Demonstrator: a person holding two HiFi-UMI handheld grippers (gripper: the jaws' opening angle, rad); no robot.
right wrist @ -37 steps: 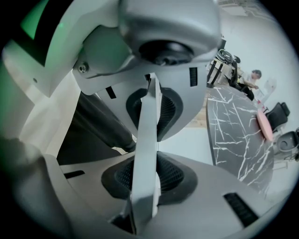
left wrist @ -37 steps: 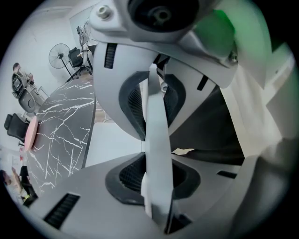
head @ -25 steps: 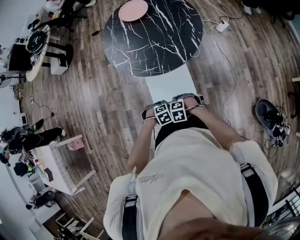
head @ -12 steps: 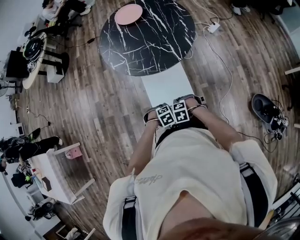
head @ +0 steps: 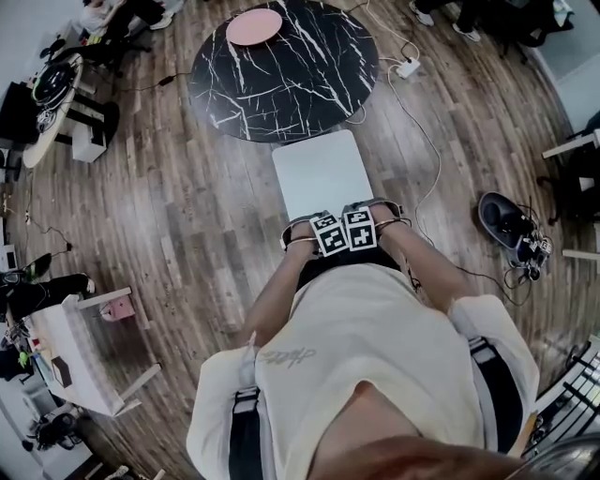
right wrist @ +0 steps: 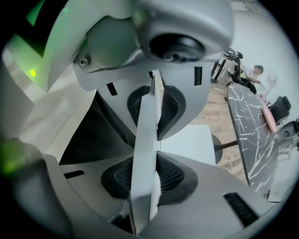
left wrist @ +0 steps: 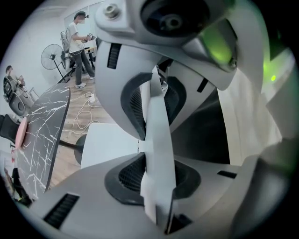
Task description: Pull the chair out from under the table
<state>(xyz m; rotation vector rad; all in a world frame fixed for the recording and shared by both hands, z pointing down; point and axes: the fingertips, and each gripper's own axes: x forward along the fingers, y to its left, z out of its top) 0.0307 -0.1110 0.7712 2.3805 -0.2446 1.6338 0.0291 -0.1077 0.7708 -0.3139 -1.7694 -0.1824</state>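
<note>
Okay, round black marble worktop (head: 281, 66) sits upper centre-left, with a pink plate (head: 255, 26) near its top edge. White chair (head: 317, 176) is just below it at frame centre, seat's far edge right at the worktop rim, most of the seat out over the wooden floor (head: 187, 216). Left tongs (left wrist: 156, 154) are clenched on the thin white backrest (left wrist: 161, 196). Right tongs (right wrist: 149, 149) are clenched on the same backrest, just beside the left. Power strip (head: 407, 67) with its cable lies upper right.
</note>
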